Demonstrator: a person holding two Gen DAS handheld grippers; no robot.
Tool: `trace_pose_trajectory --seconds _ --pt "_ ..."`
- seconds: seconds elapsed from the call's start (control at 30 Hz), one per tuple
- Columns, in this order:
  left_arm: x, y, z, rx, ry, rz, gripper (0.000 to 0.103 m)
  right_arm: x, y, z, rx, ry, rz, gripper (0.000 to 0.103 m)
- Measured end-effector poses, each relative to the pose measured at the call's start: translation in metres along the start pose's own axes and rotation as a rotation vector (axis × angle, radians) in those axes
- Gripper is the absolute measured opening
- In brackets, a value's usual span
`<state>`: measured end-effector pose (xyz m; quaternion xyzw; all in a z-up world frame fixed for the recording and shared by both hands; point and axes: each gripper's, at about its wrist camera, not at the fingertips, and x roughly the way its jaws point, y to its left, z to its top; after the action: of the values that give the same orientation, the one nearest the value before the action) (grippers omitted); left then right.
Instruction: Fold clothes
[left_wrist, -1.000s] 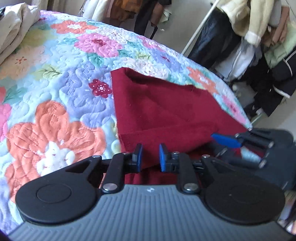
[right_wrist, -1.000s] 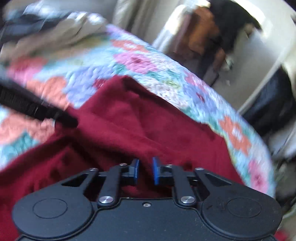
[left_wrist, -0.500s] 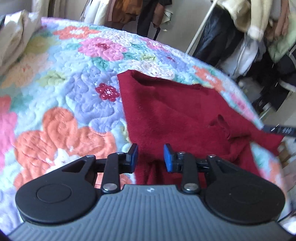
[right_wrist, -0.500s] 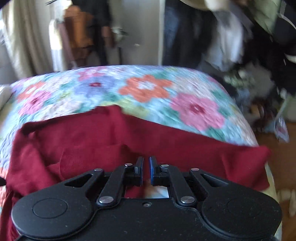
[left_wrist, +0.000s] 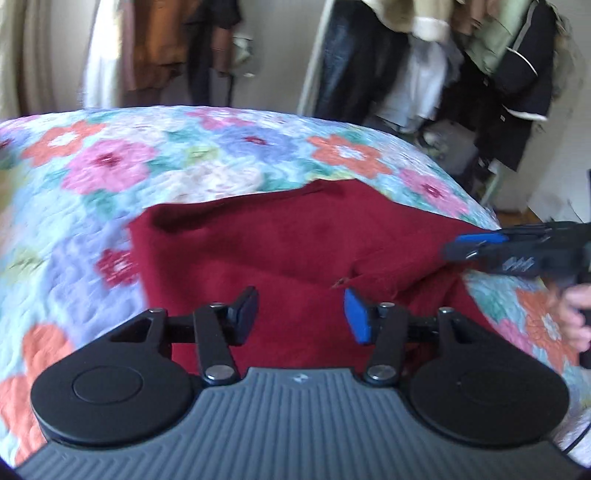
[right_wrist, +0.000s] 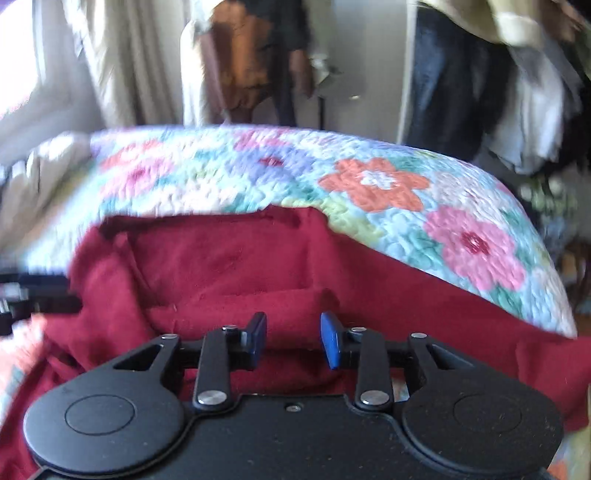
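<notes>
A dark red garment lies spread on the flowered quilt, partly folded over itself. It also shows in the right wrist view. My left gripper is open just above the garment's near part, holding nothing. My right gripper is open over a fold of the red cloth, holding nothing. The right gripper also shows in the left wrist view at the garment's right edge, with a hand behind it.
The quilt covers a bed whose far and right edges drop off. Hanging coats and clothes crowd a rack beyond the bed. Pale bedding lies at the left. The frames are motion-blurred.
Both grippers have opened wider and let go of the red cloth. The garment has been drawn out flatter, and both views have swung toward the bed's far edge.
</notes>
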<state>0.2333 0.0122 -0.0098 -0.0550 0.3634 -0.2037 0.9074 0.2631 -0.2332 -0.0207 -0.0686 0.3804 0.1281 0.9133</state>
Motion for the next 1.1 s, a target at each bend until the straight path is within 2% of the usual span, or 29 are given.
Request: trace_pose_trajectory --seconds 0.07,0.1,0.17,0.23,0.3,0.37,0.4,0.43,0.47,0.6,0.7,0.77,0.83,0.9,0.97,1.1 --pt "0.012 -0.005 0.008 0.033 0.037 -0.063 0.058 0.007 0.011 -0.002 -0.09 0.03 -0.012 0.037" --pt "0.017 -0.007 0.011 0.063 0.055 -0.093 0.063 0.006 0.015 -0.003 -0.132 0.026 -0.022 0.037" --pt "0.032 -0.006 0.015 0.073 0.118 -0.112 0.067 -0.001 0.021 -0.007 -0.188 0.002 -0.02 0.044" --pt "0.048 -0.001 0.011 0.003 0.184 -0.102 0.071 0.001 0.023 -0.008 -0.215 -0.026 0.012 0.048" --pt "0.063 0.006 0.001 -0.112 0.244 -0.088 0.072 0.012 0.032 -0.005 -0.259 -0.017 -0.021 0.049" --pt "0.069 0.007 -0.008 -0.177 0.22 -0.056 0.069 0.024 0.041 -0.001 -0.31 -0.018 -0.067 0.045" --pt "0.069 0.005 -0.011 -0.185 0.196 -0.032 0.053 0.028 0.043 0.001 -0.318 -0.025 -0.083 0.038" --pt "0.069 0.002 -0.013 -0.172 0.18 -0.005 0.044 0.029 0.041 0.004 -0.297 -0.032 -0.087 0.008" --pt "0.066 -0.003 -0.013 -0.154 0.163 0.01 0.037 0.028 0.036 0.008 -0.249 -0.039 -0.077 0.0" --pt "0.051 -0.021 -0.014 -0.07 0.087 0.069 0.016 -0.001 0.001 0.019 -0.031 -0.161 -0.105 0.0" --pt "0.038 -0.024 -0.012 -0.052 0.028 0.13 0.016 -0.025 -0.035 0.016 0.151 -0.249 -0.129 0.0" --pt "0.029 -0.022 -0.012 -0.08 -0.001 0.135 0.016 -0.037 -0.056 0.009 0.232 -0.272 -0.126 0.0" --pt "0.025 -0.014 -0.012 -0.114 -0.001 0.118 0.016 -0.037 -0.07 0.001 0.273 -0.256 -0.053 0.0" --pt "0.027 -0.008 -0.014 -0.145 0.003 0.105 0.016 -0.027 -0.071 -0.004 0.263 -0.204 0.033 0.003" --pt "0.024 -0.006 -0.015 -0.162 -0.019 0.094 0.016 -0.015 -0.053 -0.002 0.171 -0.153 0.082 0.009" --pt "0.023 -0.007 -0.015 -0.171 -0.038 0.083 0.016 -0.002 -0.003 0.004 -0.061 -0.133 0.091 0.01"
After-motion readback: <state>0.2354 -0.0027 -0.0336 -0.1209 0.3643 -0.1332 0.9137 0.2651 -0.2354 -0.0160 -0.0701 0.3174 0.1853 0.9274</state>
